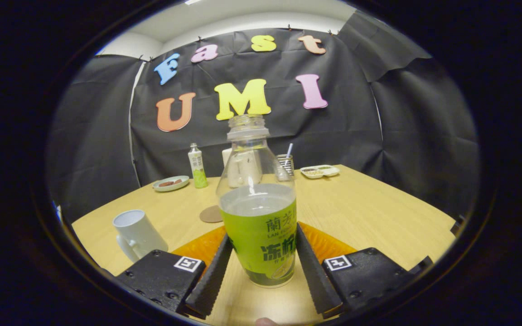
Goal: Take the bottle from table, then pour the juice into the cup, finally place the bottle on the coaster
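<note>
A clear uncapped bottle with a green label stands upright between my fingers, about half full of pale juice. My gripper is shut on the bottle, one fingertip pressing its left side and the other pressing its right side at label height. A white cup with a handle sits on the wooden table, left of the fingers. A round brown coaster lies beyond the left finger, behind and left of the bottle. An orange mat lies under and behind the bottle.
At the table's far side stand a small green-labelled bottle, a plate with food, a white container seen through the held bottle, a mesh holder with a straw and a white two-part dish.
</note>
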`<state>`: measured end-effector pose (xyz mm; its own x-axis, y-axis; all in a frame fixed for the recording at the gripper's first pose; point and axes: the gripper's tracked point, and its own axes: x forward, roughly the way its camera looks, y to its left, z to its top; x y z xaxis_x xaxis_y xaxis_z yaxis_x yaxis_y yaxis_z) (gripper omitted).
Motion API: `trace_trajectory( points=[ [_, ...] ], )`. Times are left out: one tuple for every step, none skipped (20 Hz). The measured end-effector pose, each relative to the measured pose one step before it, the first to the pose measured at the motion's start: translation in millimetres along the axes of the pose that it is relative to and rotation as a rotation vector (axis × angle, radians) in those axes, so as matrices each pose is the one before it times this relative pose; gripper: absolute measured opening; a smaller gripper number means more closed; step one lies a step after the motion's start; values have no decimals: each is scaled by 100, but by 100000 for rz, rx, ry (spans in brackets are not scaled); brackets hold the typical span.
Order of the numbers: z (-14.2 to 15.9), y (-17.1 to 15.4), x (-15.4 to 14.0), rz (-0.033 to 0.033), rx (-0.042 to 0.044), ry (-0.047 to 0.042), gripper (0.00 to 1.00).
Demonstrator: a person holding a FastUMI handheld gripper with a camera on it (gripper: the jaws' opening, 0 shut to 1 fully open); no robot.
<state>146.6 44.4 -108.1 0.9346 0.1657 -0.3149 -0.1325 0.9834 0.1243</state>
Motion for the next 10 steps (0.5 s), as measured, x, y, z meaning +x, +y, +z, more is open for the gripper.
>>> trace_trajectory(
  points=[
    [326, 547, -444, 1403, -1792, -196, 83],
    [292, 506, -218, 1152, -1997, -332, 81],
    [410, 478, -100, 862, -2802, -138, 80],
    [149, 507, -200, 912, -3853, 324, 79],
    [523, 623, -193, 1612, -3694, -205, 78],
    [512, 833, -95, 2063, -4280, 273, 77],
    [190, 628, 17, 1510, -4316, 932, 76],
    [414, 619, 169, 1250, -5466, 1038, 75],
    [369, 249, 166, 213, -5056, 835, 75],
    [399, 373, 173, 223, -5617, 654, 75]
  ],
)
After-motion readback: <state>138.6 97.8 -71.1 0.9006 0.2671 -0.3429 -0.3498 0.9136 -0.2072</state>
